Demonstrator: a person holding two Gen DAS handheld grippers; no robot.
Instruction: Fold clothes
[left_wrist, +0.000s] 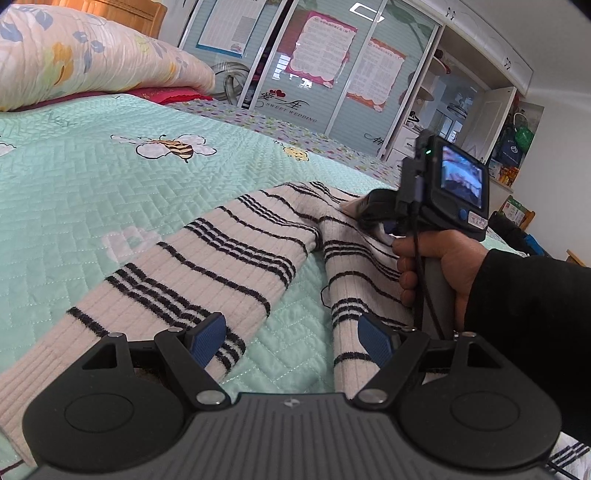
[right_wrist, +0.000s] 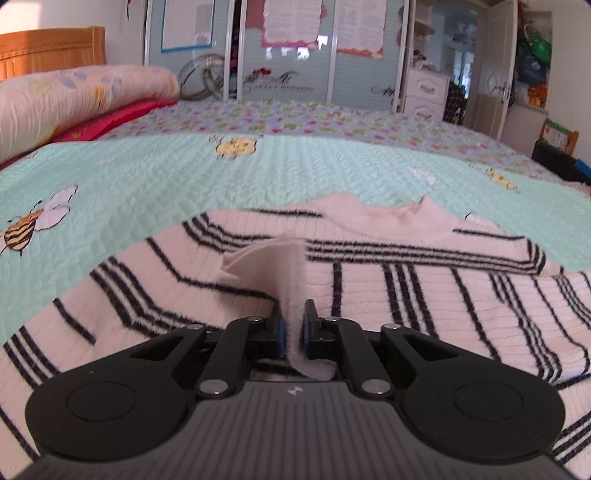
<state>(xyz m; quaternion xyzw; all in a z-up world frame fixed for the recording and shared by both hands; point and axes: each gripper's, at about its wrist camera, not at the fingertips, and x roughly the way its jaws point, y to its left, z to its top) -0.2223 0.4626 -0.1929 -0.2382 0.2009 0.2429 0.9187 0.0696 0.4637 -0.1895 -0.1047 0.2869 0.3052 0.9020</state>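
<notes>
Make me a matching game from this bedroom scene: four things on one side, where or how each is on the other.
1. cream knitted sweater with black stripes
2. floral padded quilt roll
3. left claw
4. right claw

A. wide open, nothing between
B. spread on the mint quilted bedspread
C. at the bed's head
D. a pale fabric flap between its blue pads

Pairs: 1-B, 2-C, 3-A, 4-D

The sweater (right_wrist: 406, 295) is cream with black stripes. The quilt (left_wrist: 92, 192) is mint green with bees (left_wrist: 173, 147). The pillow (left_wrist: 74, 51) has blue and yellow flowers.
</notes>
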